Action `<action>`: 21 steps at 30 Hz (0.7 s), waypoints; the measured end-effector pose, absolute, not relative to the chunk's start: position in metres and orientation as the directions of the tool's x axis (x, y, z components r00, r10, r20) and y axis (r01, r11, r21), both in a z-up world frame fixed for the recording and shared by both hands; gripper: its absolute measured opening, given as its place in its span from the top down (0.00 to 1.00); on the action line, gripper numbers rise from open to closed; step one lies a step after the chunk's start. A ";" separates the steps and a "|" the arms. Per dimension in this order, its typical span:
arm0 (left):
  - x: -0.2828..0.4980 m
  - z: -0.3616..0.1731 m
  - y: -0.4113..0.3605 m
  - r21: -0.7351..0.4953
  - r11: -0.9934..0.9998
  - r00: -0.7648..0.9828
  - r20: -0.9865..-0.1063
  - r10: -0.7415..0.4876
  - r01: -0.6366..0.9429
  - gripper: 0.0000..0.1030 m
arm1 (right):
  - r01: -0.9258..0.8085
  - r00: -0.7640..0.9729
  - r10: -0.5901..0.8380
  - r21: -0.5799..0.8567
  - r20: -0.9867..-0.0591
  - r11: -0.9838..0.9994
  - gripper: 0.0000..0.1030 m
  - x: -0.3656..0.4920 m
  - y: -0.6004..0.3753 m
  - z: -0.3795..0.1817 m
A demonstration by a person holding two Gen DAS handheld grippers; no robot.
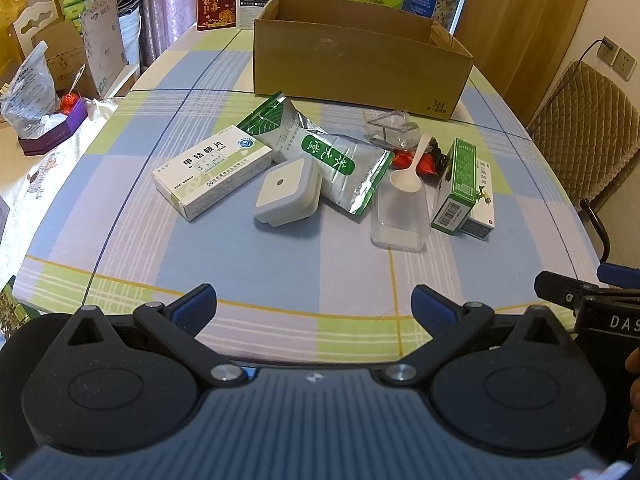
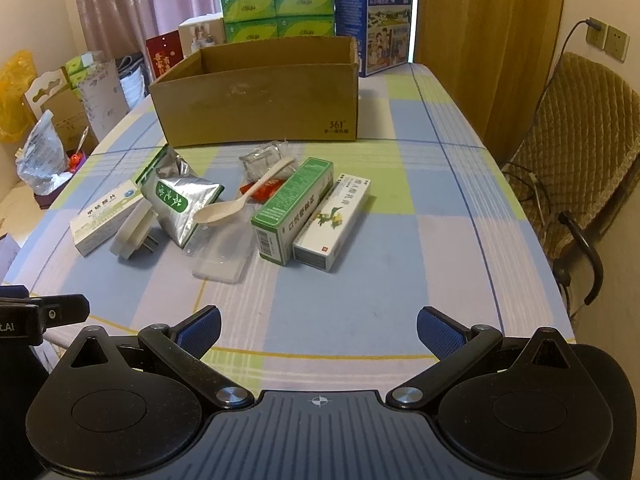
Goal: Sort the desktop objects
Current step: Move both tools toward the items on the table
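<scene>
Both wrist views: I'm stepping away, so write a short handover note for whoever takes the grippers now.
Left gripper: open, empty, hovering at the near table edge.
Right gripper: open, empty, alongside it.
On the checked tablecloth: white medicine box, white plug-in night light, foil tea pouch, plastic spoon on a clear tray, green box, white ointment box.
Done: nothing visibly; the cardboard box shows no contents.
Left: everything.

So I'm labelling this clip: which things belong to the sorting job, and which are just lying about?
Job: cardboard box, white medicine box, plug-in night light, foil tea pouch, plastic spoon, green carton.

Lying about: tissue packs, milk carton, chair.
</scene>
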State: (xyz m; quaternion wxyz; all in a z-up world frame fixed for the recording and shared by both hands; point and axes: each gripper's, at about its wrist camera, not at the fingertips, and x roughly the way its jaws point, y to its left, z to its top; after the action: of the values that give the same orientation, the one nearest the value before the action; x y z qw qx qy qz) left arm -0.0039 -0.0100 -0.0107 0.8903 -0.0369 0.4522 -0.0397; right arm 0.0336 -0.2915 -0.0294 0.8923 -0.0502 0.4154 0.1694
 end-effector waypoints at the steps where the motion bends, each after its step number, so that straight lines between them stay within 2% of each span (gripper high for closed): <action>1: -0.003 -0.011 -0.010 -0.100 0.995 0.590 -0.803 -0.090 0.015 0.01 | -0.343 0.599 0.260 0.051 -0.757 0.938 0.02 0.034 -0.292 -0.030; 21: 0.027 -0.012 0.004 -0.082 0.996 0.601 -0.796 -0.079 0.023 0.01 | -0.328 0.623 0.235 0.025 -0.746 0.945 0.02 0.061 -0.286 -0.041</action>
State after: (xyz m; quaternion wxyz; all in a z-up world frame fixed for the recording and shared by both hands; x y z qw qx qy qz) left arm 0.0270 0.0040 -0.0119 0.8940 -0.0314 0.4460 -0.0287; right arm 0.0606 -0.2862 -0.0413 0.8990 -0.0568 0.4051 0.1566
